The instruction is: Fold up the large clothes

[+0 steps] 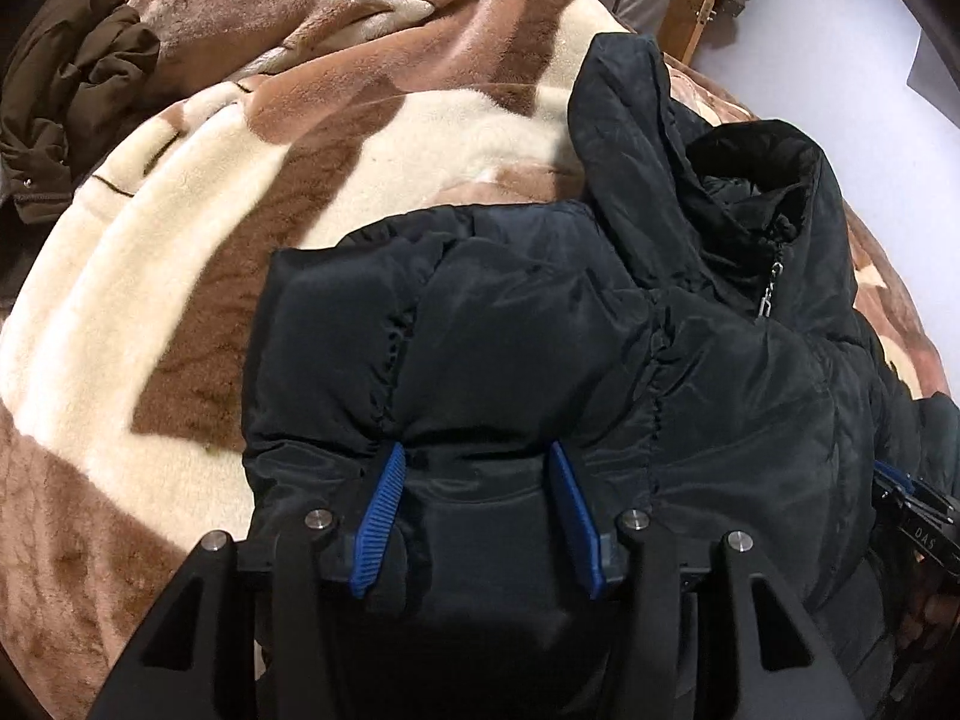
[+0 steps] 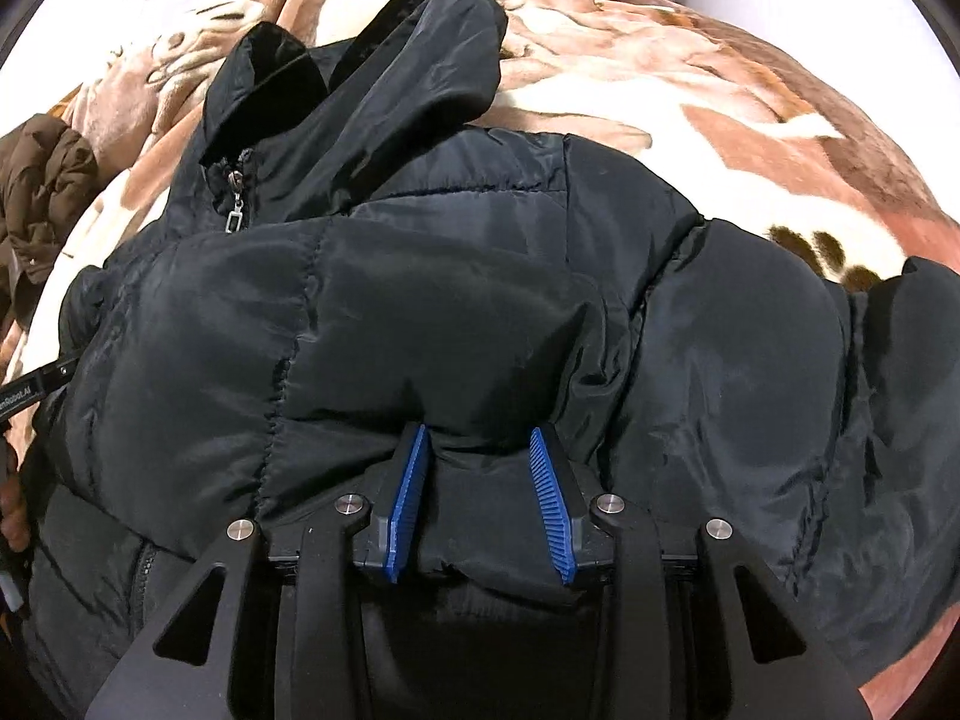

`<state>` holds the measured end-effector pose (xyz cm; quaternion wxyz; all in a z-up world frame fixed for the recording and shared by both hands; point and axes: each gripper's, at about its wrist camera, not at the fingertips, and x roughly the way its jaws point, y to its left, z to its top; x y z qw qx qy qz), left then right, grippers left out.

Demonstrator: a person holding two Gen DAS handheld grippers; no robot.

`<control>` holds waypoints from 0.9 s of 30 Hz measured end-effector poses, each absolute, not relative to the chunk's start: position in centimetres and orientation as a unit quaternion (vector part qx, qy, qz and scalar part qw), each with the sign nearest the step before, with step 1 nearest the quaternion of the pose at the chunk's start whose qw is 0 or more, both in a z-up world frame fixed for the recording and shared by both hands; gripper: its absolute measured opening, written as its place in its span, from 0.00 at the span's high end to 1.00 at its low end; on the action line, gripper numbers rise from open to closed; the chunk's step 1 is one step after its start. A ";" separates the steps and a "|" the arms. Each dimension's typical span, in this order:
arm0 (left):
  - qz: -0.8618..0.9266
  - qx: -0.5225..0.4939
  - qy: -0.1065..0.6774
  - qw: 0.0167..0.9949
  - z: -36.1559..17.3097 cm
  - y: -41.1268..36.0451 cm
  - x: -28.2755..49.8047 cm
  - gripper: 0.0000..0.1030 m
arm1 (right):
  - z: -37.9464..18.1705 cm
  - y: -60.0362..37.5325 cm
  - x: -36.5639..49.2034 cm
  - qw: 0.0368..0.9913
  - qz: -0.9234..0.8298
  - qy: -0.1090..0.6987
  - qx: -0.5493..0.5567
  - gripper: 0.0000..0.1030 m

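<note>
**Four blue fingers set in one black jacket**

The fingers (image 1: 379, 519) of the left gripper (image 1: 477, 456) are two blue ribbed pads, spread apart, with a fold of the black jacket (image 1: 510, 324) bulging up between them; whether they are pressing that fold or merely resting around it cannot be told. The fingers (image 2: 408, 504) of the right gripper (image 2: 480, 438) are likewise two blue ribbed pads, parted, with a puffy fold of the same jacket (image 2: 420, 276) filling the gap; the firmness of that hold cannot be told either.

Left wrist view, from left to right: one brown coat (image 1: 66, 102) lies crumpled at the far left edge of the bed, well apart from the black jacket. One plush blanket (image 1: 198, 252), patterned cream and brown, covers the bed beneath both garments. The one black jacket lies on the blanket at centre and right, its hood (image 1: 624, 120) pointing away from the camera and one zipper pull (image 1: 771, 294) hanging at the collar. At the far right edge, part of the other gripper shows against the jacket.

Right wrist view, from left to right: the brown coat (image 2: 48, 174) again at the left, then the zipper pull (image 2: 236, 213), the hood (image 2: 432, 42), and the blanket (image 2: 690, 138) to the right with dark paw-print marks.
</note>
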<state>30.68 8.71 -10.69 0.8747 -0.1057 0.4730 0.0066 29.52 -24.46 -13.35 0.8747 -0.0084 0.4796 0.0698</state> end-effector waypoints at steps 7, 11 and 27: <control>-0.009 -0.099 0.455 0.885 -6.2 8.7 27.0 0.55 | -8.9 -26.1 25.2 0.885 0.057 0.461 0.021 0.65; -0.028 -0.093 0.435 0.895 -3.7 7.7 22.2 0.55 | -7.1 -27.7 19.8 0.893 0.060 0.442 0.055 0.65; -0.108 -0.074 0.421 0.897 1.8 -0.5 8.5 0.54 | -1.4 -30.9 5.0 0.912 0.034 0.401 0.076 0.64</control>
